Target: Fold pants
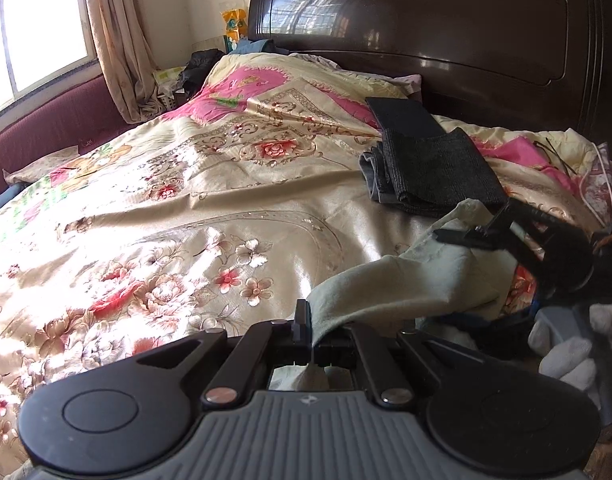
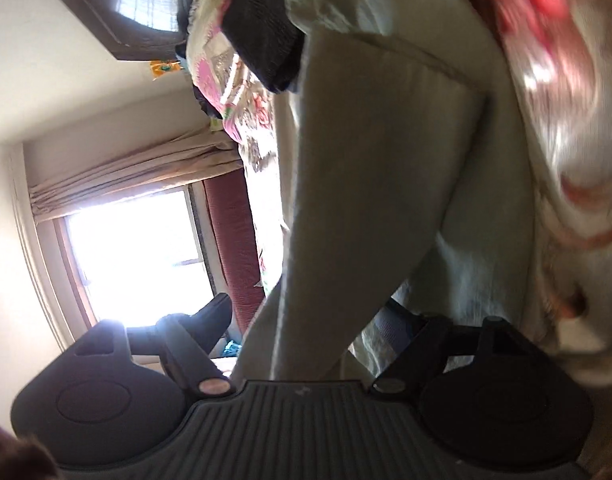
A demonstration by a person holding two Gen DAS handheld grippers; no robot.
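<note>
Pale green pants (image 1: 390, 284) hang in a band above the floral bedspread (image 1: 210, 184). My left gripper (image 1: 312, 344) is shut on one edge of that fabric, at the bottom of the left wrist view. The right gripper (image 1: 480, 226) shows at the right of that view, its jaws apart around the other end of the band. In the right wrist view, which is rolled sideways, the pants (image 2: 370, 184) fill the middle and run between the wide-apart fingers of the right gripper (image 2: 306, 314). Its left finger (image 2: 216, 312) stands clear of the cloth; the other finger is mostly hidden behind it.
Folded dark grey garments (image 1: 426, 160) lie on the bed near the dark wooden headboard (image 1: 446, 28). A window (image 1: 30, 28), a curtain (image 1: 114, 40) and a maroon padded ledge (image 1: 54, 124) line the far side. A white-gloved hand (image 1: 566, 356) is at the right edge.
</note>
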